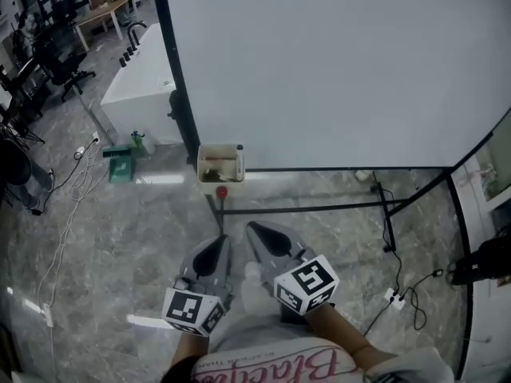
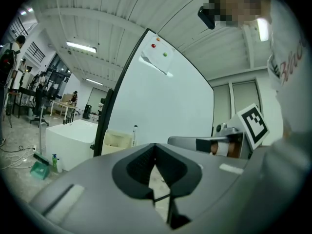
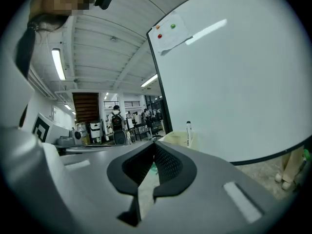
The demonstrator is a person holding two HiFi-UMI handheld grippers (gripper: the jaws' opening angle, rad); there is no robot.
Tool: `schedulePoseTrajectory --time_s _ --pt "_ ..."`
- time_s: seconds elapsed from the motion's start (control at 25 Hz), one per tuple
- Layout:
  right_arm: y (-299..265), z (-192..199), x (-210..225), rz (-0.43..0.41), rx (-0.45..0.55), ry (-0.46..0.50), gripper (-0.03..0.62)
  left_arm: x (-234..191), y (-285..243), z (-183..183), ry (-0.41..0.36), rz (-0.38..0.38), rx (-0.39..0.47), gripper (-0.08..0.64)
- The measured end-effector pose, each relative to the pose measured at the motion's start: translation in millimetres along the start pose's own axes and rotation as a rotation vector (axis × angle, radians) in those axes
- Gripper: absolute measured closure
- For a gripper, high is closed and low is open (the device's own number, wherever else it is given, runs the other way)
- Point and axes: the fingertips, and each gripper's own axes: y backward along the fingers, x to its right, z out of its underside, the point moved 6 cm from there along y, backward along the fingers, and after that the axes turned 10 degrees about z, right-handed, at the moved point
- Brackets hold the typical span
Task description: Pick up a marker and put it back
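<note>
Cables [image 1: 70, 183] loose on marble floor [image 1: 120, 246], far left. Next over, white cabinet [image 1: 140, 86]; green dustpan [image 1: 120, 166] and spray bottle [image 1: 138, 141] on floor at its near corner.

Left claw [image 1: 219, 241]: low centre in head view, tips aimed toward foot of board stand. Jaws together in left gripper view, pads meeting at tips, nothing clamped, touching nothing. Square-marker cube at its near end.

Tray [image 1: 219, 178]: fixed at lower left corner of whiteboard [image 1: 335, 62], ahead of both claws and well apart from them. Marker [image 1: 239, 162] upright at tray's right end, pale barrel, dark cap up. Same marker [image 2: 134, 134] visible past left claw tips, same marker [image 3: 188, 133] up and right of right claw tips. Untouched by either claw. Small red round part [image 1: 221, 191] just below tray; exact nature unclear.

Right claw [image 1: 255, 230]: just beside left claw, near-parallel, tips slightly further forward. Jaws fully closed in right gripper view, pads tip to tip, empty, only floor visible through gap lower down.

Whiteboard: blank, black frame, paper sheet [image 3: 168, 35] pinned near top with red and green magnets.

Power strip [image 1: 395, 298] and black lead on floor under board's right half.
</note>
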Motion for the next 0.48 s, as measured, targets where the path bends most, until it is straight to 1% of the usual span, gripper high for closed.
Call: schedulePoseTrajectory --time_s 0.08,0.24,0.36,0.48 --pt "-22.1 -6.4 11.9 -0.019 -0.007 0.006 0.588 -14.5 -17.5 -5.9 -0.014 -0.007 -0.004 0.561" --pt "-60.6 -18.3 33.6 -0.033 -0.009 0.026 0.549 -37.8 -45.3 -15.1 -0.040 -0.019 -0.004 0.561" --pt "-82.6 -24.7 45.7 -0.026 -0.018 0.044 0.527 -52.5 -59.4 -20.7 -0.032 -0.035 0.015 0.561" --pt "-101.0 -24.0 57.2 -0.011 -0.052 0.058 0.505 -64.2 -73.7 -22.3 -0.033 -0.038 0.018 0.561"
